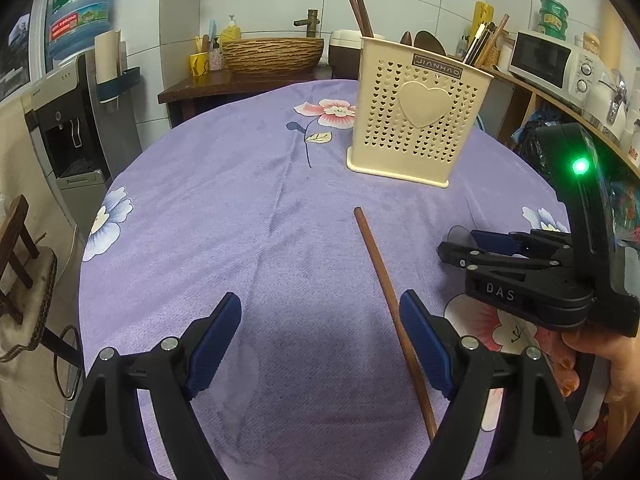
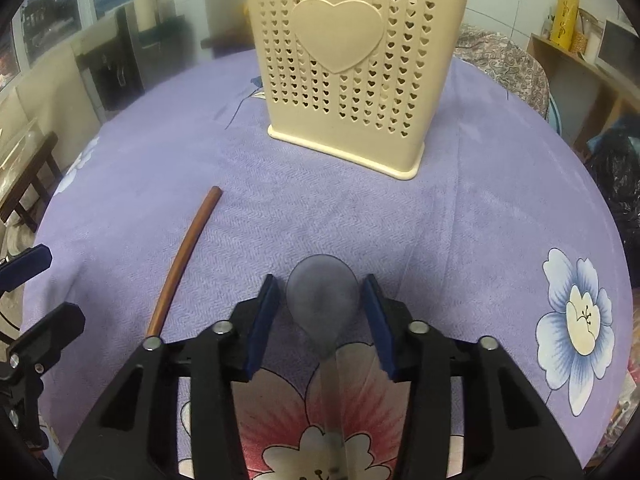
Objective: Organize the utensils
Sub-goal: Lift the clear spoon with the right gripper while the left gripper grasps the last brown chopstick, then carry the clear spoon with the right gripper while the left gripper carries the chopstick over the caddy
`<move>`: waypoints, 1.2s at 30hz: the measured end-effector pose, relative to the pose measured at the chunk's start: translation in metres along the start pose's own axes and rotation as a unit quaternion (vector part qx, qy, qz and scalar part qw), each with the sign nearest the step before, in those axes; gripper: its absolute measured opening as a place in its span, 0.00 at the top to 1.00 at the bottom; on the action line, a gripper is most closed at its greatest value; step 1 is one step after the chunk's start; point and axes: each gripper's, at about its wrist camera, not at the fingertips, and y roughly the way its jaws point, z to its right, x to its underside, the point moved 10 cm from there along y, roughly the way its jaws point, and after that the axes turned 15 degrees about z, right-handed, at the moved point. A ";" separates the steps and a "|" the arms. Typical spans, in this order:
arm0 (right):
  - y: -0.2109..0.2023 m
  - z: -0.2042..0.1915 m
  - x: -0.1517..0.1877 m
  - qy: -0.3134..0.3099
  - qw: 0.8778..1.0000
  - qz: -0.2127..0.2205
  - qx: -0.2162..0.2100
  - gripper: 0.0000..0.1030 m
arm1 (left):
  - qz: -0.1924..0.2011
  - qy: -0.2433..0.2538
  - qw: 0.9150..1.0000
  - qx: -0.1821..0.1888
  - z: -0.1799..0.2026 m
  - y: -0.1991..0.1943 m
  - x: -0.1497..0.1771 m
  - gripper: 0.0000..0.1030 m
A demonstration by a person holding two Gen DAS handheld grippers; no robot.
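Left wrist view: my left gripper (image 1: pixel 320 344) has its fingers (image 1: pixel 216 340) spread wide with nothing clamped between them. A brown chopstick (image 1: pixel 384 284) lies flat on the purple flowered cloth of the desk (image 1: pixel 224 184). Its far end points toward the cream utensil holder (image 1: pixel 416 112) and stops short of the holder's base; its near end runs just inside my right-hand pad, and I cannot tell whether it touches that pad.

The utensil holder is my landmark. It stands upright on the far part of the desk, perforated with small hearts and bearing one large raised heart on its front. Chopsticks and other dark utensils stick up out of its top. My right gripper (image 1: pixel 460 246) is in front of the holder and to its right, held by a hand (image 1: pixel 592 364) at the frame edge.

Right wrist view: the right gripper (image 2: pixel 320 320) has its fingers (image 2: pixel 264 320) at a moderate gap, and a translucent grey spoon (image 2: pixel 323 300) lies flat on the cloth between them. Its bowl is toward the holder (image 2: pixel 352 64), and its handle runs back under the gripper. Neither pad presses on the spoon; there is visible space on both sides of the bowl. The spoon sits directly in front of the holder, well apart from its base. The chopstick (image 2: pixel 184 256) lies left of the spoon, also in front of the holder. One finger of the left gripper (image 2: pixel 28 264) shows at the left edge.
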 end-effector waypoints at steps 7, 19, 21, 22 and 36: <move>0.000 0.003 -0.002 0.010 1.000 -0.004 -0.007 0.64 | -0.004 0.009 1.000 0.002 0.007 0.004 0.001 0.22; -0.065 0.025 -0.050 0.092 0.992 0.076 -0.038 0.64 | -0.005 0.014 1.000 0.009 0.026 0.016 -0.004 0.29; -0.073 0.027 -0.054 0.094 0.991 0.088 -0.035 0.64 | -0.006 0.016 1.000 0.010 0.029 0.020 -0.006 0.31; -0.076 0.028 -0.055 0.095 0.991 0.092 -0.036 0.64 | -0.007 0.017 1.000 0.011 0.030 0.022 -0.007 0.33; -0.088 0.029 -0.058 0.099 0.988 0.109 -0.043 0.64 | -0.063 0.027 0.998 0.003 0.044 0.088 -0.023 0.65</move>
